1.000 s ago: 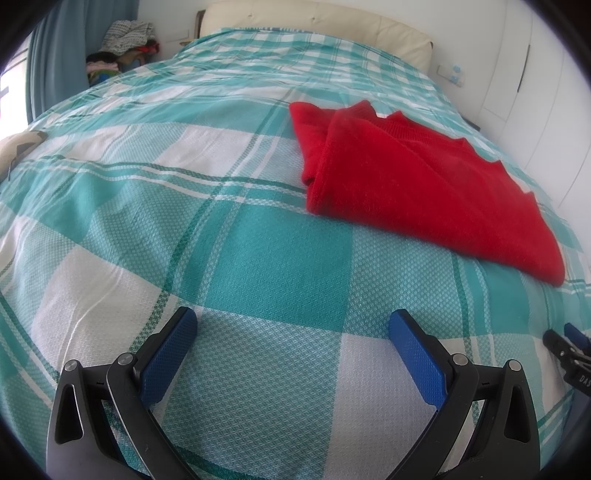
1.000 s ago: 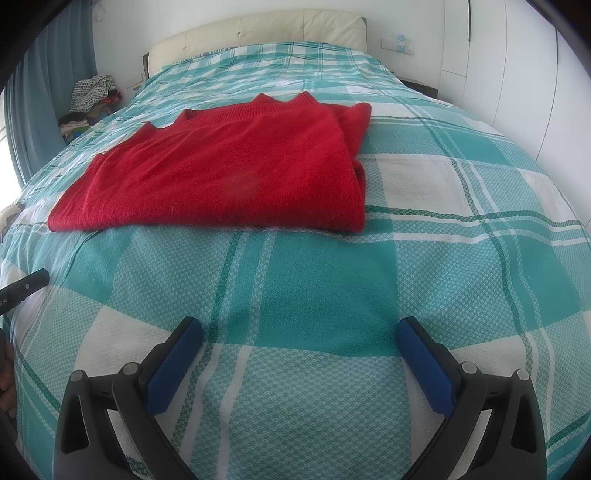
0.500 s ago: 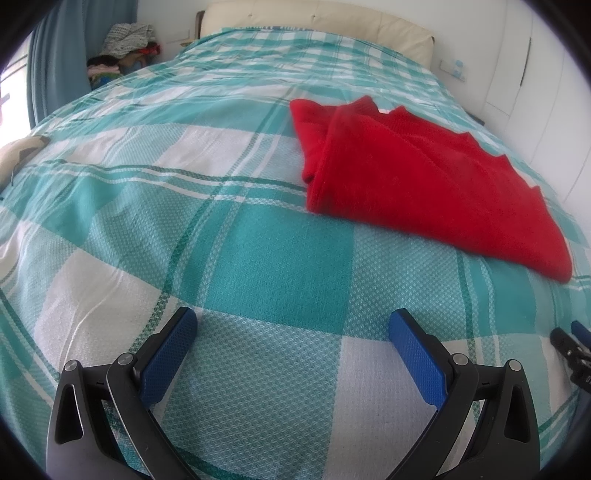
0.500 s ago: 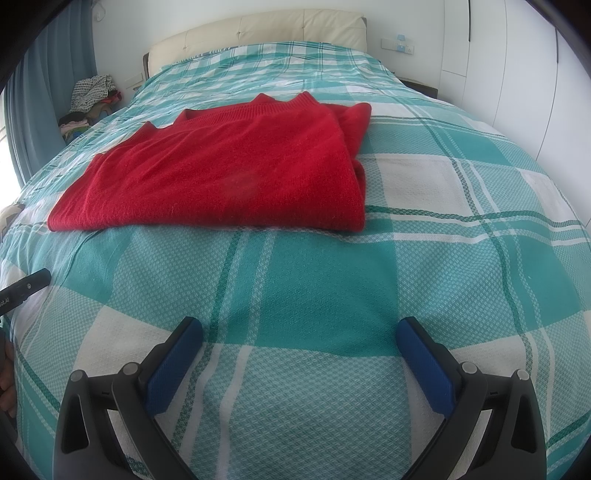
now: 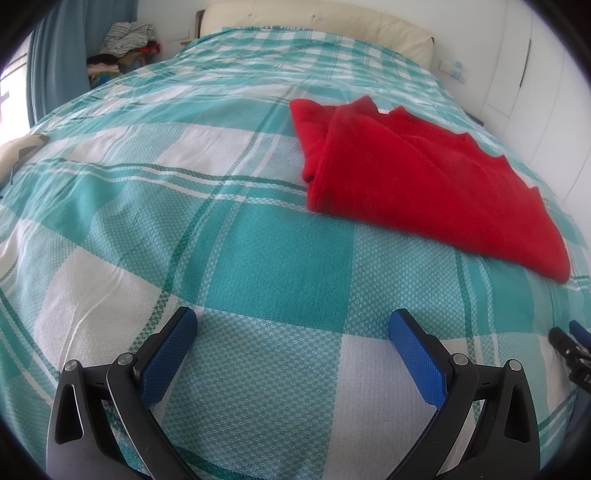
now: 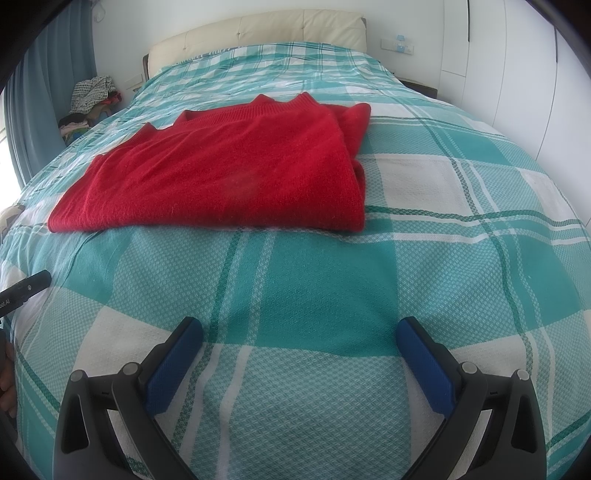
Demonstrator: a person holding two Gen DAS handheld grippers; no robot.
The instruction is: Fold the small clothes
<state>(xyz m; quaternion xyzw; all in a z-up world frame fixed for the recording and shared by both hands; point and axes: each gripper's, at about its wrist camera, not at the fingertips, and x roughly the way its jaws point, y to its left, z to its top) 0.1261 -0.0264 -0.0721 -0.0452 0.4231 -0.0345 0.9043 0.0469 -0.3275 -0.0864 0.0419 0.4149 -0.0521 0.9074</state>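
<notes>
A red knit sweater (image 5: 424,184) lies folded flat on the teal and white plaid bedspread (image 5: 229,229). In the right wrist view the sweater (image 6: 229,177) sits straight ahead, its folded edge toward me. My left gripper (image 5: 291,325) is open and empty, low over the bedspread, with the sweater ahead to its right. My right gripper (image 6: 299,332) is open and empty, a short way in front of the sweater's near edge. The right gripper's tip (image 5: 570,345) shows at the left view's right edge. The left gripper's tip (image 6: 26,290) shows at the right view's left edge.
A cream headboard (image 6: 258,33) stands at the far end of the bed. A pile of clothes (image 6: 90,99) sits beside the bed at the far left, next to a blue curtain (image 5: 59,62). White wardrobe doors (image 6: 517,74) line the right wall.
The left wrist view has shifted slightly, so the sweater sits a little lower and further right. The right gripper has not moved. Both grippers stay open.
</notes>
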